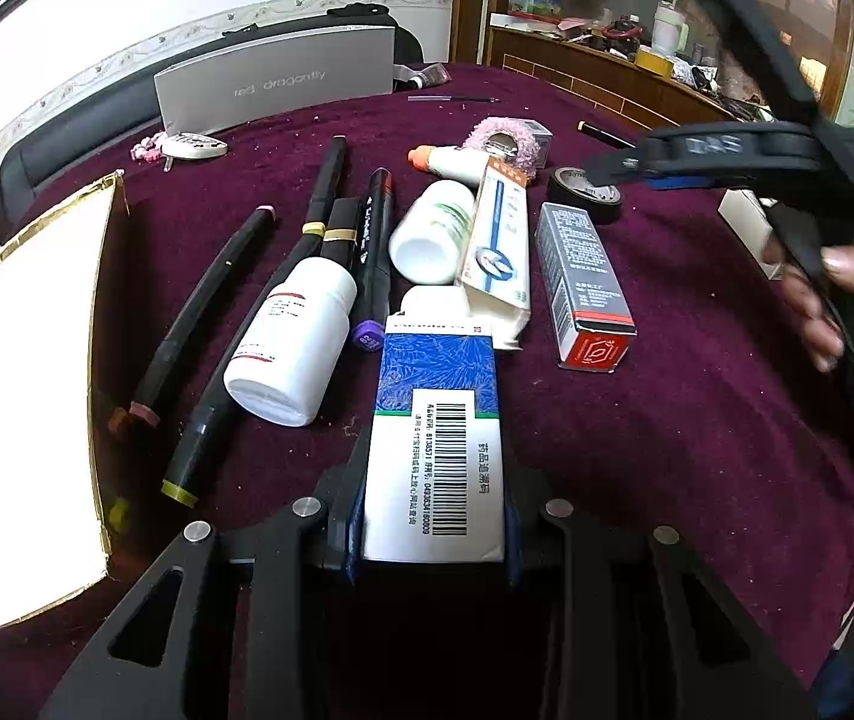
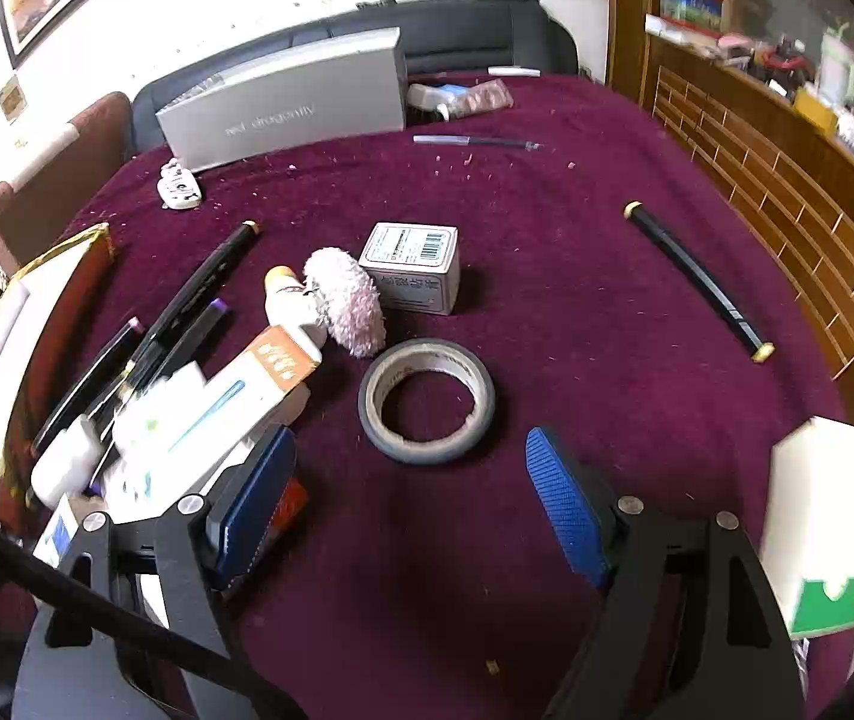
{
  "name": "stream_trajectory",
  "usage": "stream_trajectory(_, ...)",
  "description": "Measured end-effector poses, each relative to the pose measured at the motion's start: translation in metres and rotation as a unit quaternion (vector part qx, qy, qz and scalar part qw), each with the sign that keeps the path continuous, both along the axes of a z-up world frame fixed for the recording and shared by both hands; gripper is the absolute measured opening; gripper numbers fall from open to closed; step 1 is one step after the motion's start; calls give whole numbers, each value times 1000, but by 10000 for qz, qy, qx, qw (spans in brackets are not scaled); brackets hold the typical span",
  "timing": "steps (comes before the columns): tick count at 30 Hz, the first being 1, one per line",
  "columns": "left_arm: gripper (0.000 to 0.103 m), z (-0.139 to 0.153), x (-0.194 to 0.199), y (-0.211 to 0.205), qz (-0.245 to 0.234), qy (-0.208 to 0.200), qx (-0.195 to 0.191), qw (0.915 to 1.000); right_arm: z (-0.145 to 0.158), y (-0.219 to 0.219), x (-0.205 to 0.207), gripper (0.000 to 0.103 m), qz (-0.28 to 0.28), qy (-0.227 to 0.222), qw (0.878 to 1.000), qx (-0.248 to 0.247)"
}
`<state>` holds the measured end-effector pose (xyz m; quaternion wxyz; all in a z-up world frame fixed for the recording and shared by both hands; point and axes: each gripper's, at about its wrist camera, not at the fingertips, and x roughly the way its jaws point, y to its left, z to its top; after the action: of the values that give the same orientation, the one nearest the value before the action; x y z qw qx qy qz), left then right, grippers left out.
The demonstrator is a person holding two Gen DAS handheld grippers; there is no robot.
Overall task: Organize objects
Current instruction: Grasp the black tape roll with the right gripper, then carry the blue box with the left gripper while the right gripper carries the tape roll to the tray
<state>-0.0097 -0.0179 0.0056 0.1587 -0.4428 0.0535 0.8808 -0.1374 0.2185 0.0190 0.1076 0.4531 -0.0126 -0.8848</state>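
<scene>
Left gripper point(image 1: 434, 540): jaws pinching the blue-and-white medicine box point(image 1: 436, 438) by its near end, barcode side facing up; box is pointing away over the maroon tablecloth point(image 1: 697, 420).
Right gripper point(image 2: 409, 498): jaws spread wide, holding nothing; blue pads point(image 2: 559, 504) are hovering just near side of the tape roll point(image 2: 427, 399), which is lying flat on the cloth.
Held box surroundings: far end is sitting among clutter — white pill bottle point(image 1: 292, 342) just to its left, red-and-grey carton point(image 1: 583, 288) to its right, long white-orange box point(image 1: 496, 240) beyond it.
Markers: black marker pens point(image 1: 205, 312) are lying left of the bottles, approx parallel.
Left edge: open gold-rimmed box point(image 1: 25, 390), white inside.
Far side: grey shoe box point(image 2: 289, 102) by table edge; small grey carton point(image 2: 415, 267) w/ pink fluffy item point(image 2: 346, 309) touching it.
Right side: black pen point(image 2: 697, 279) lying alone, well apart from the rest.
</scene>
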Motion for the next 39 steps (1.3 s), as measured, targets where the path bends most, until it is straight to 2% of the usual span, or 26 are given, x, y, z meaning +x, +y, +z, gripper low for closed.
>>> stream_trajectory(4, 30, -1, 3, -2, -8, 65, -79, 9999, -13, -7, -17, 79, -210, -113, 9986, 464)
stream_trajectory(6, 30, -2, 3, -1, -17, 102, -129, 9999, -21, -8, -21, 77, -172, -199, 9989, 384)
stream_trajectory(7, 30, -2, 3, -1, -22, 121, -142, 9998, -25, -8, -22, 66, -170, -256, 9987, 411)
stream_trajectory(9, 30, -2, 3, 0, -24, 147, -173, 9997, -26, -13, -20, 57, -166, -39, 9974, 696)
stream_trajectory(14, 29, -1, 3, 0, 14, 175, -159, 9997, -28, -7, -12, 57, -220, 249, 9979, 550)
stream_trajectory(17, 29, 3, 2, -10, 118, 224, 131, 9996, -20, -2, -4, 57, -250, 417, 9978, 444)
stream_trajectory(24, 29, 14, 11, -13, 46, 597, 413, 9974, 0, 14, -5, 57, -605, 905, 9940, -34)
stream_trajectory(30, 29, 27, 17, -16, 101, 1006, 560, 9933, 11, 11, -1, 57, -602, 1216, 9907, -50)
stream_trajectory(33, 29, 35, 19, -22, 287, 1081, 621, 9918, 15, 6, 1, 57, -544, 1372, 9891, -14)
stream_trajectory(39, 29, 47, 32, -59, 773, 1080, 732, 9884, 23, -13, 19, 57, -278, 1267, 9913, -235)
